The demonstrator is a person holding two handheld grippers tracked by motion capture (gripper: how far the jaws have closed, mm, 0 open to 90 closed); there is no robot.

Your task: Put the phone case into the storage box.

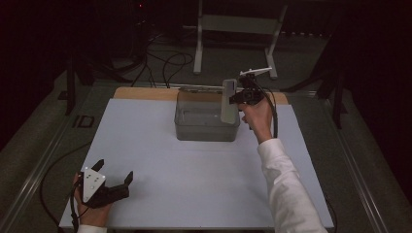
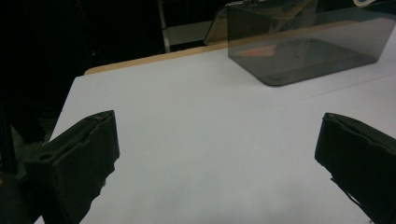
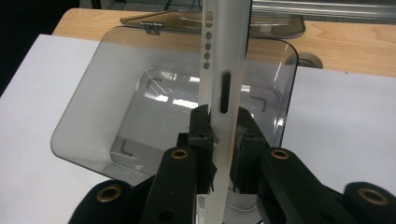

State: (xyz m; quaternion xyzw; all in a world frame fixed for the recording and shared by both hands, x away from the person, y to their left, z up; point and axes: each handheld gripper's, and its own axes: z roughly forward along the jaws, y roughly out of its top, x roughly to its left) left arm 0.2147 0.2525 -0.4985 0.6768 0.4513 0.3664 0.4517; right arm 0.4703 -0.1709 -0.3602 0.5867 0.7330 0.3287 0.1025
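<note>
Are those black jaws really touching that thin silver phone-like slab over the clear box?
Touching. In the right gripper view, the right gripper has both jaws pressed flat against the silver slab, no gap.

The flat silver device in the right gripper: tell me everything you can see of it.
The silver device is a thin, flat slab, seemingly metal, with a pale matt finish. Its near edge carries a long dark slot and a row of small holes above it. It is held edge-on and roughly upright, clamped between the black jaws of the right gripper, hanging over the open top of the smoky clear plastic box. Only the pads touch it; its lower end is hidden behind the gripper.
</note>
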